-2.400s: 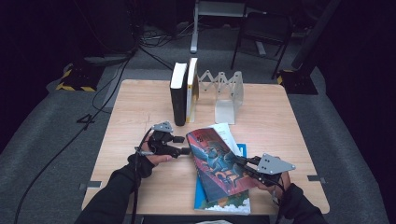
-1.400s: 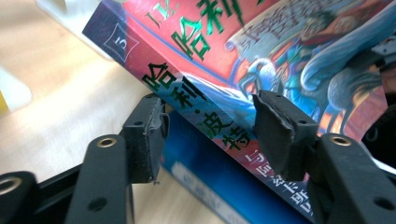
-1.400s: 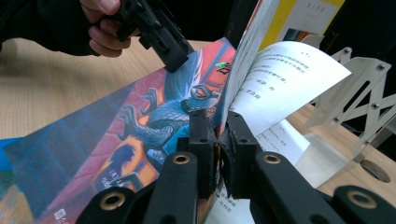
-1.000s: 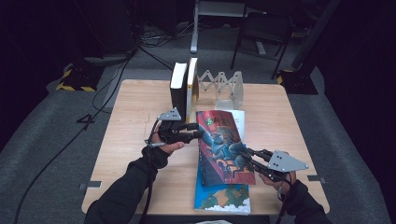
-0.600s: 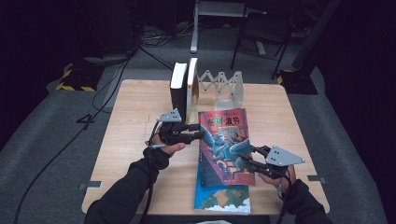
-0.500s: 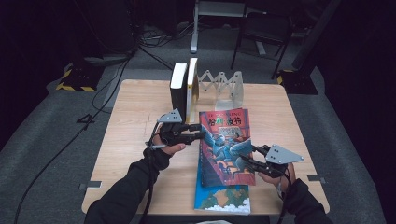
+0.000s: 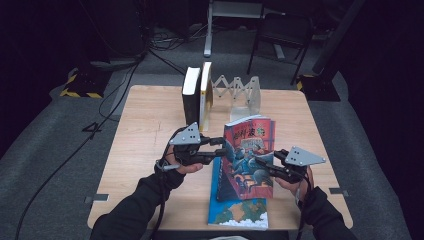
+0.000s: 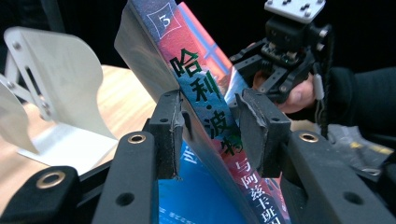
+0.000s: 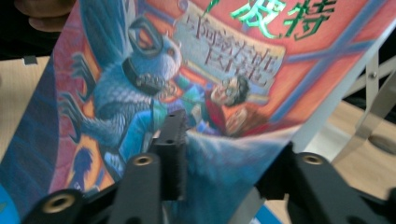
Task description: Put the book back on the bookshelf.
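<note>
Dark room, wooden table (image 7: 150, 125) mid-frame. Books: four total. Two upright at top centre in the white accordion rack (image 7: 240, 92), black book (image 7: 190, 95) and cream book (image 7: 205, 95); blue book (image 7: 240, 215) flat at bottom centre; red book (image 7: 248, 155) tilted up above it, centre frame. Left gripper (image 7: 220, 148) has been closing, jaws straddle its spine, contact unclear. Right gripper (image 7: 264, 166) clamps its opposite edge
</note>
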A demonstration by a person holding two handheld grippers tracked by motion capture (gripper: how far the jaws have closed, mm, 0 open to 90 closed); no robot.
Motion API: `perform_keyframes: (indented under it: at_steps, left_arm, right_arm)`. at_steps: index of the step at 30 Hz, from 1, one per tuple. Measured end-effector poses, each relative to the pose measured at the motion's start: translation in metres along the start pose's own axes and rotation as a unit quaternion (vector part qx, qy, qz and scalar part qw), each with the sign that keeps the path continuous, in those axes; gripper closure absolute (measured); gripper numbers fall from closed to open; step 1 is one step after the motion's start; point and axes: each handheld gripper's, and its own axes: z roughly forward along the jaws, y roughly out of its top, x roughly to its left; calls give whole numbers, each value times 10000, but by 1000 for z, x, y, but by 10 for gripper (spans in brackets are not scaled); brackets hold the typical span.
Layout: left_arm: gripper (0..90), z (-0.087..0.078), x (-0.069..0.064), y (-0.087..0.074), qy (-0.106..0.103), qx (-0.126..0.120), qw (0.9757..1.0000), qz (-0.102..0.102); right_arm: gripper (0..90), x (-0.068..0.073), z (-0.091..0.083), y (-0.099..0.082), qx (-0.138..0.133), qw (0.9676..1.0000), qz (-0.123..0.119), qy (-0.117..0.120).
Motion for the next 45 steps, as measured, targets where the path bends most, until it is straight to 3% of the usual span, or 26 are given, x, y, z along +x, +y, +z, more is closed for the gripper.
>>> perform_keyframes:
  at_steps: [2,6,11,13,15,17,18,22,24,27,32,35,39,40,43,45]
  left_arm:
    - [623,-2,0,4,6,-30,10000,86]
    - [653,-9,-1,16,43,-67,9992,395]
    - [667,-16,-7,14,154,-65,9977,662]
    - [666,-23,-7,6,282,-184,9979,560]
    - [667,-26,-5,4,280,-224,9981,500]
    - [667,-30,-3,-2,149,-236,9988,398]
    - [659,-29,-3,-4,92,-134,9990,417]
    - [624,-25,-6,-12,195,88,9985,496]
    - [616,-22,-3,-17,152,120,9991,364]
    - [592,-16,-3,-22,163,254,9990,317]
    - [549,-4,-3,-31,47,445,9989,148]
    - [523,5,-2,-35,40,574,9983,80]
    - [514,11,-3,-34,73,704,9975,72]
    - [504,18,-5,-35,134,856,9962,85]
    - [497,25,-7,-37,178,994,9948,134]
    - [524,26,-11,-36,214,970,9948,211]
  right_arm:
    - [655,0,-1,2,-51,10000,-22,-4]
    - [742,3,-3,15,-280,9991,-307,-97]
    - [771,9,-6,19,-380,9982,-453,-96]
    - [784,16,-10,21,-417,9971,-628,-86]
    - [789,19,-11,22,-418,9966,-707,-80]
    - [799,25,-13,23,-441,9955,-833,-65]
    - [805,27,-14,24,-451,9951,-877,-36]
    - [823,30,-18,24,-468,9942,-968,-12]
    - [834,33,-21,23,-489,9937,-1010,33]
    - [842,37,-23,23,-470,9924,-1139,16]
    - [855,37,-25,21,-528,9928,-1075,64]
    - [859,41,-25,22,-528,9913,-1203,70]
    - [859,43,-25,22,-531,9907,-1251,103]
    - [858,44,-25,22,-541,9907,-1242,115]
    - [858,45,-24,23,-540,9902,-1286,93]
    - [853,46,-24,23,-532,9897,-1325,86]
